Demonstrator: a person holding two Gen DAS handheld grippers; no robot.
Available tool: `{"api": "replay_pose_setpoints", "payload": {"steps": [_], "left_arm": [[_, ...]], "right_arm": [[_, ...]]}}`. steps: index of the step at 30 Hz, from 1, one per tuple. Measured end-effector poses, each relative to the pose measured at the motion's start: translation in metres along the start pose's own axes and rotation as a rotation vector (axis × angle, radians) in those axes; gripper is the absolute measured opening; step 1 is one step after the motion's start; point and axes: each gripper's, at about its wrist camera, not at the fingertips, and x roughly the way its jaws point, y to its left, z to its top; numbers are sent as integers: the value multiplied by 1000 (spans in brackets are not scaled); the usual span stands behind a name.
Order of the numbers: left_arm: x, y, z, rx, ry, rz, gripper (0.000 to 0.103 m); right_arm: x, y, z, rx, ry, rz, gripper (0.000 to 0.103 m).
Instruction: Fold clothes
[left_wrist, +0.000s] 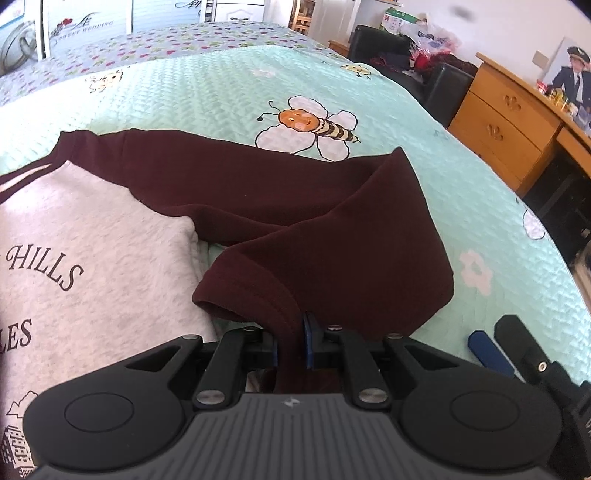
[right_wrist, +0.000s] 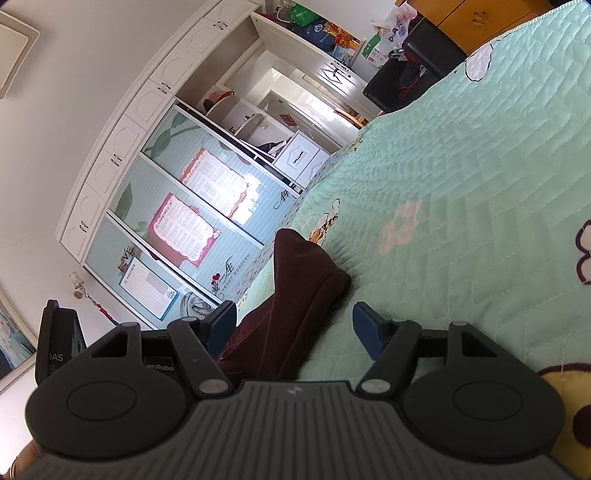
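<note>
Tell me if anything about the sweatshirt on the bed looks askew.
Yes. The maroon sleeve is doubled back on itself in a crooked bend, its cuff pinched in the left claw beside the grey body. The right claw is open around the same sleeve.

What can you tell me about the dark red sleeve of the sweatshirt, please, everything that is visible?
The dark red sleeve looks like soft, thick knit fabric, maroon, joined to a grey body printed with black letters. It lies on the green quilted bedspread, bent back on itself near the elbow, so the ribbed cuff points toward the camera. The left gripper is shut on the cuff's edge. The right gripper stands open around a fold of the sleeve without pressing it.
</note>
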Motion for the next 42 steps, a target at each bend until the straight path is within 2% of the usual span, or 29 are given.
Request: {"api": "replay_pose_setpoints", "payload": {"steps": [5,12,16,20,24,33,40,42], "left_arm": [[-6,2,4,-13,-5,-11,12],[-50,7,32,45,-107,-31,12],[-74,15,45,78,-139,-10,12],[-91,29,40,88,-139,26,12],[-108,53,29,26,-135,34,12],[-154,91,10,-60,-193,11,12],[-159,123,-25,-199,-160,40,12],[-156,129,-32,-212,-140,54,13]], "right_arm": [[1,0,1,0,3,-2,71],[1,0,2,2,3,0,71],[1,0,3,3,4,-1,71],[1,0,3,4,7,-3,71],[1,1,4,1,12,-8,71],[3,2,4,-7,21,-20,71],[3,2,5,-5,25,-20,71],[3,2,5,-4,27,-21,71]]}}
